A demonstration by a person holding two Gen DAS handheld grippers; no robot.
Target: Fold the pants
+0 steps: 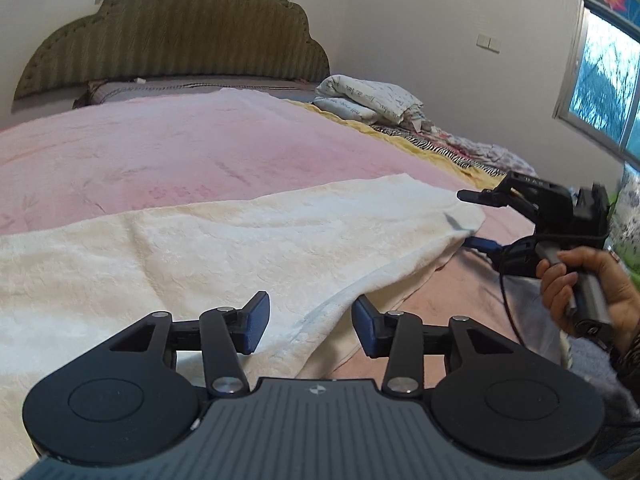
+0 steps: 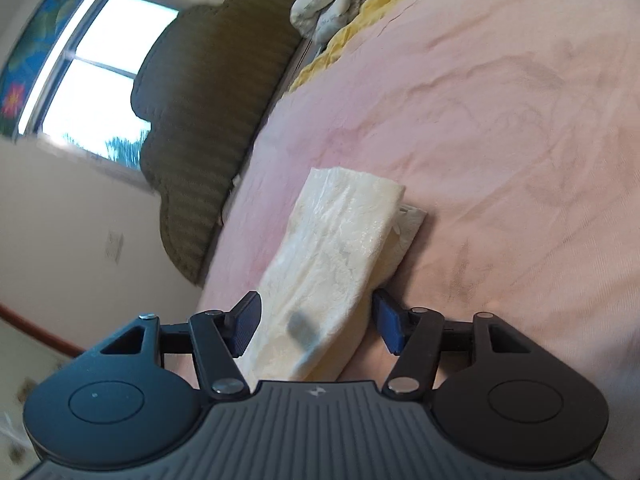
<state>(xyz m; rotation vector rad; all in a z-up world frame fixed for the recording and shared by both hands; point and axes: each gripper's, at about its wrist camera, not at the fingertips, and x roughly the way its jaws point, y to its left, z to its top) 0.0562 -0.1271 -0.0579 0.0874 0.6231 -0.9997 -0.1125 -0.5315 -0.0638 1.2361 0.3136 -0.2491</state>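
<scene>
The cream-white pants (image 1: 200, 248) lie folded lengthwise in a long band across the pink bedspread (image 1: 160, 148). My left gripper (image 1: 308, 324) is open at the band's near edge, and the cloth's hem runs between its blue pads without being pressed. At the band's right end my right gripper (image 1: 464, 219) is open too, one finger above the corner and one below it. In the right wrist view the pants (image 2: 340, 240) stretch away from the right gripper (image 2: 318, 324), whose pads stand on either side of the near end.
A padded olive headboard (image 1: 172, 28) rises behind the bed. Folded white bedding (image 1: 368, 96) and yellow and patterned covers sit at the far right side. A person's hand (image 1: 592, 280) holds the right gripper's handle. Windows (image 1: 604, 92) line the right wall.
</scene>
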